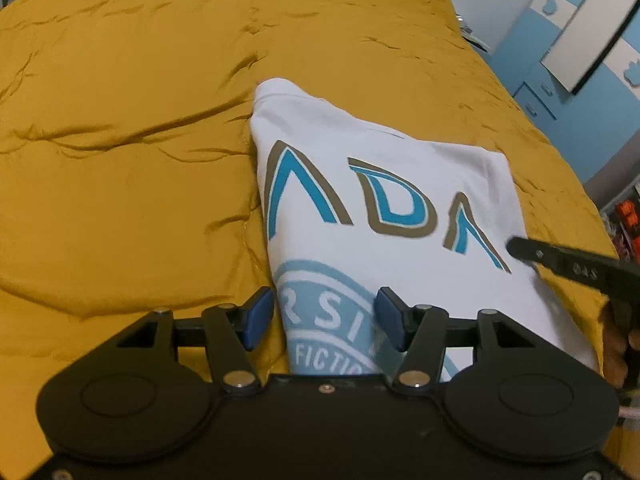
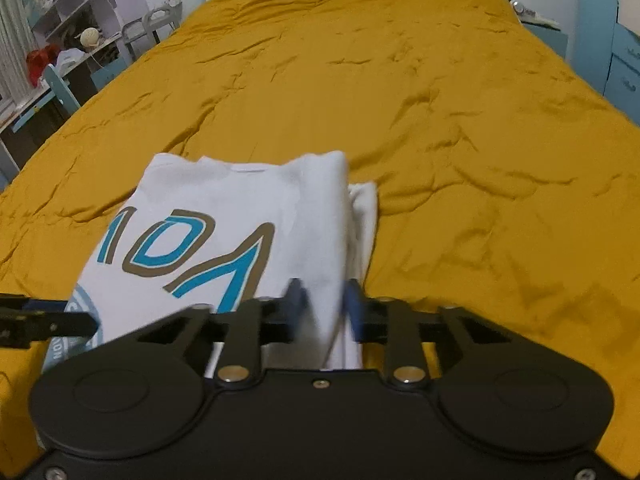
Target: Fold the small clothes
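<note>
Left wrist view: white shirt [image 1: 384,208] with blue-and-tan lettering lies partly folded on the yellow bedspread [image 1: 120,160], its near end running under both tools. Left gripper [image 1: 326,318] has its blue pads spread, straddling the shirt's near left edge, nothing pinched. Right wrist view: right gripper [image 2: 324,308] sits over the shirt's right folded edge [image 2: 344,216], pads narrowly apart with cloth between them; blur there, so cannot tell whether they clamp it.

Handling, as judged: thin knit, light, limp, several layers thick at the right edge. It will sag and slide apart unless all layers are pinched together. Best hold is the two near corners, at the edges, not on the print.

Surroundings: bedspread is soft and wrinkled and may bunch up into a grip. Shelves [image 2: 76,12] and a chair [image 2: 60,88] stand well off. Nothing lies in the way on the bed.
</note>
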